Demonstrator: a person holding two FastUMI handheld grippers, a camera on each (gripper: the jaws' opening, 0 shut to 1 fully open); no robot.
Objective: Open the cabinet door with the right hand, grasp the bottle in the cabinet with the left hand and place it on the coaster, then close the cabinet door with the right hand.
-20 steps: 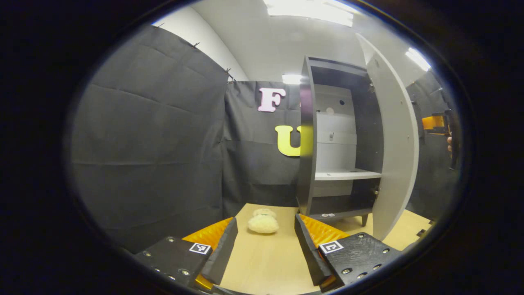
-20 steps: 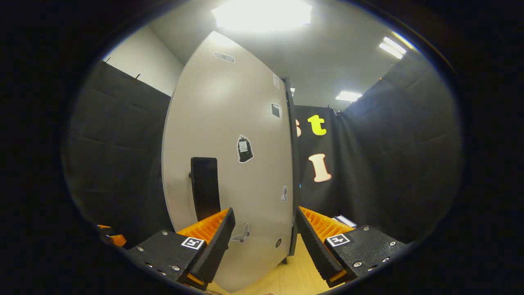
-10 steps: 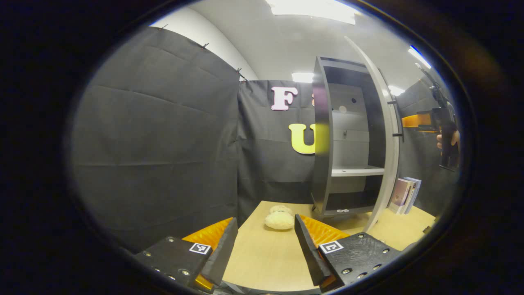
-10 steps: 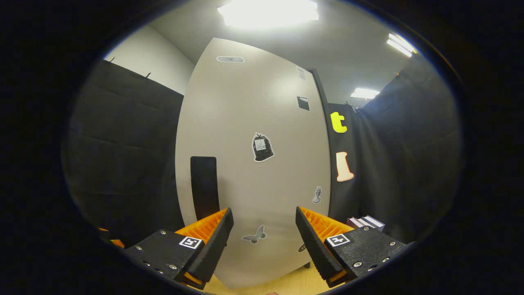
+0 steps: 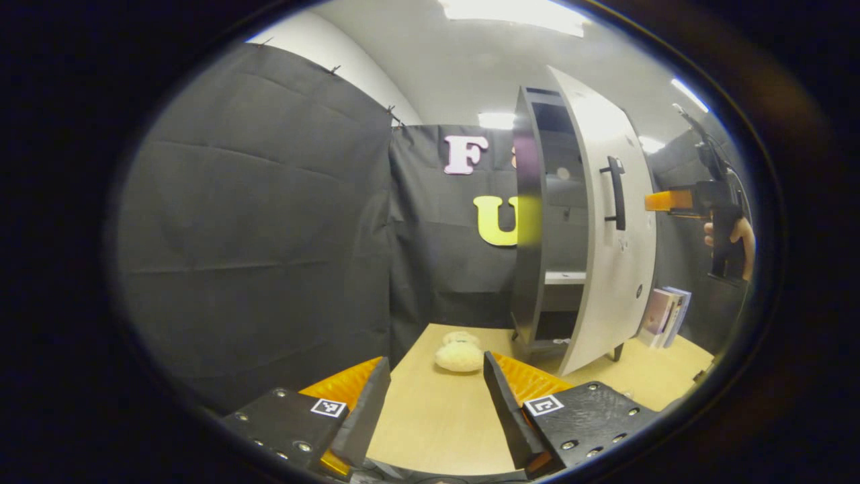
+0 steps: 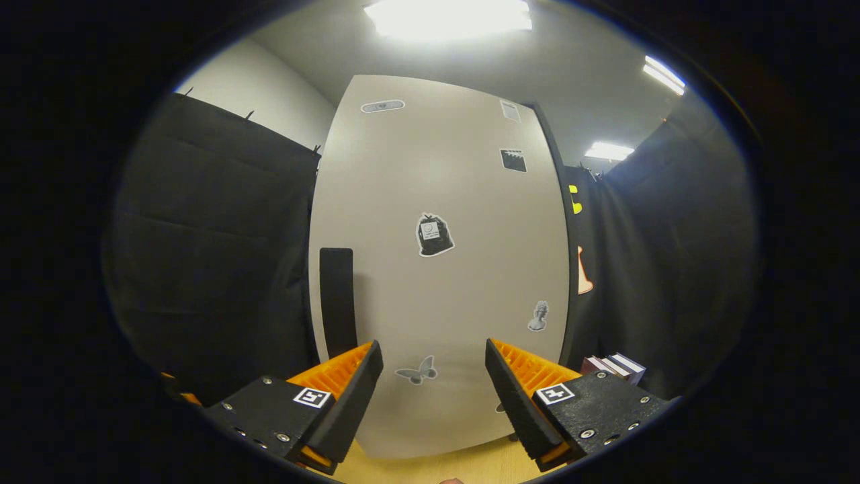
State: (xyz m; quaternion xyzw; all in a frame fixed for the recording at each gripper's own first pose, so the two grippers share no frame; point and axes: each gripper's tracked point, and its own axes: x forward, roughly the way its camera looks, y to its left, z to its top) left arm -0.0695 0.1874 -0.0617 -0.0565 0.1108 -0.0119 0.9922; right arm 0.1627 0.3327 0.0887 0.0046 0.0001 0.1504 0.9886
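Both claws are released and hold nothing: the left claw (image 5: 437, 410) hangs over the worktop (image 5: 437, 417), and the right claw (image 6: 433, 396) faces the door (image 6: 443, 282), with its fingers apart and none seen touching it. I judge the door stiff and light on its hinges; its dark handle (image 6: 336, 302) is the place to grip, though a flat push would also do. Half a second ago the door stood wider; now it has swung partway shut across the cabinet (image 5: 531, 222). Near the cabinet's foot lies a fluffy pale thing (image 5: 459, 355); no bottle is seen.
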